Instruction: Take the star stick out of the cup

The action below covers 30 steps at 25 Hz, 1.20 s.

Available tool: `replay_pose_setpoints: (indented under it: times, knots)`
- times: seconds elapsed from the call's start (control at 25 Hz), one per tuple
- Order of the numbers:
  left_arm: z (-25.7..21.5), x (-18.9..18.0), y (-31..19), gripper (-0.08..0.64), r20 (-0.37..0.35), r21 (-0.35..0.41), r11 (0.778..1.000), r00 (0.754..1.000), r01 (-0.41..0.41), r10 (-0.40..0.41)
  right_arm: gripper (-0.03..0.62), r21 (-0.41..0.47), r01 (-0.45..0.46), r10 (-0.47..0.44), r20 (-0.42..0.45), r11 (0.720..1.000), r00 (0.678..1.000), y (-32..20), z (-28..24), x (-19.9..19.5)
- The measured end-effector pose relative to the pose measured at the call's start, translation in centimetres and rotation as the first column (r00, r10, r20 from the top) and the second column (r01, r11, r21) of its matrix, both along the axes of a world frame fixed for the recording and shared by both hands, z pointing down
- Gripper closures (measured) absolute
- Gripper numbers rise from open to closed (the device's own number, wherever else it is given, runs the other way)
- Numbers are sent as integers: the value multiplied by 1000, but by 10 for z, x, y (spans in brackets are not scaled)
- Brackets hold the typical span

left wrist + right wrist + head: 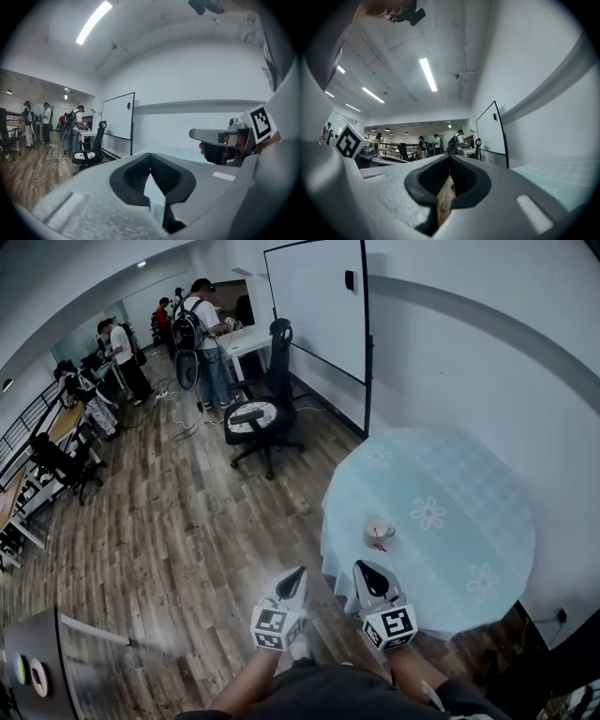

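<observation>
One cup stands on the round table, near its edge, with one red star stick in it. Two grippers wait at that table edge, the left gripper and the right gripper, both with jaws pressed together and empty. Three flowers are printed on the tablecloth.

One round table stood there, its cloth showing three printed flowers. Near its left edge sat one cup with one star stick in it. There were two grippers, left and right, each bearing one marker cube. Beyond were one whiteboard, two black office chairs and at least four people, too distant to count surely.
</observation>
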State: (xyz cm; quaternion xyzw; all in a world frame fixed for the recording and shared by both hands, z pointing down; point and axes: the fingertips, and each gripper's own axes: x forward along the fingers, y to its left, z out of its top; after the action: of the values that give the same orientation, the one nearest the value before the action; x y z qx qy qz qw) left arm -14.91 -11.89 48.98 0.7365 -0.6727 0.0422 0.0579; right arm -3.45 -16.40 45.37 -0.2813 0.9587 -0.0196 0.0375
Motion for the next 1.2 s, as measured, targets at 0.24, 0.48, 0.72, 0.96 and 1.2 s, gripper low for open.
replay_pose_setpoints:
  times: [0.24, 0.48, 0.72, 0.96, 1.2]
  knots:
    - [-6, -38, -40, 555, 5, 25, 998, 999, -53, 53, 589, 25, -46, 46, -12, 999, 999, -29, -6, -36]
    - [-7, -66, -67, 555, -2, 30, 992, 992, -126, 126, 589, 25, -114, 114, -25, 993, 993, -53, -5, -66]
    - [-2, -99, -85, 555, -10, 23, 981, 981, -194, 195, 589, 29, -189, 190, -46, 982, 981, -65, -2, -94]
    - [13, -108, -96, 554, -28, 11, 966, 966, -258, 258, 589, 15, -245, 245, -85, 969, 966, -63, 13, -104]
    - [33, -90, -111, 554, -55, -29, 948, 947, -318, 316, 589, 3, -283, 282, -112, 959, 953, -66, 27, -96]
